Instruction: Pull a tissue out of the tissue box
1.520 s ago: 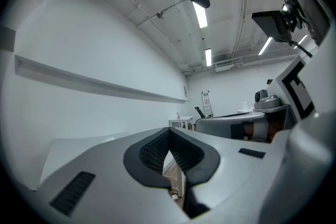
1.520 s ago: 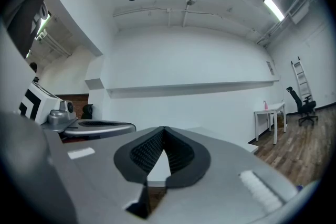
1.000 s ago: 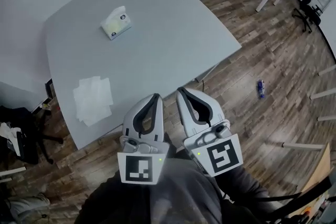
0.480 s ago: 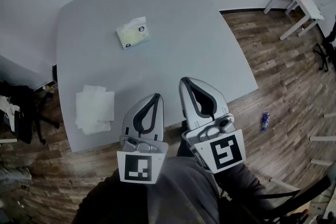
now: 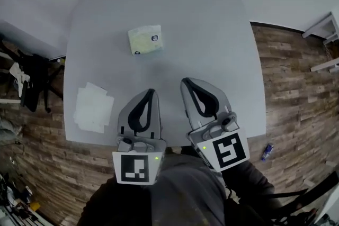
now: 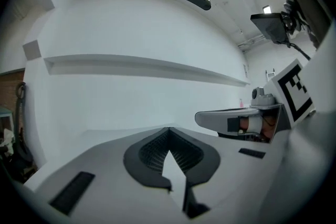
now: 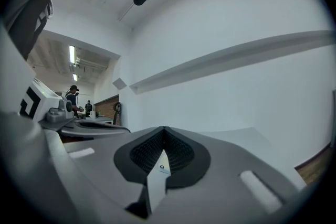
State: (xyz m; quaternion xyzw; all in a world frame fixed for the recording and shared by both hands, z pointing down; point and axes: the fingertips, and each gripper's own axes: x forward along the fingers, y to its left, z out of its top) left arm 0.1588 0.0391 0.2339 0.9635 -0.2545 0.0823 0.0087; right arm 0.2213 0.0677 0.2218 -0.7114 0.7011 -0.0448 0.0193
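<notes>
Grey table (image 5: 212, 34), tissue box (image 5: 145, 39) mid-surface, untouched.
Left gripper (image 5: 150, 91), right gripper (image 5: 185, 82): closed, empty; advise steadying box, opening one claw to pinch tissue.

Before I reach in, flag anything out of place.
Loose tissues lie in a ragged pile at the left edge of the table, apart from the tissue box. A small blue thing lies on the floor.

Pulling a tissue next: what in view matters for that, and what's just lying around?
For the job: tissue box; left tongs and right tongs, both shut, empty.
Lying about: loose tissues at the table edge; blue bottle on the floor.
</notes>
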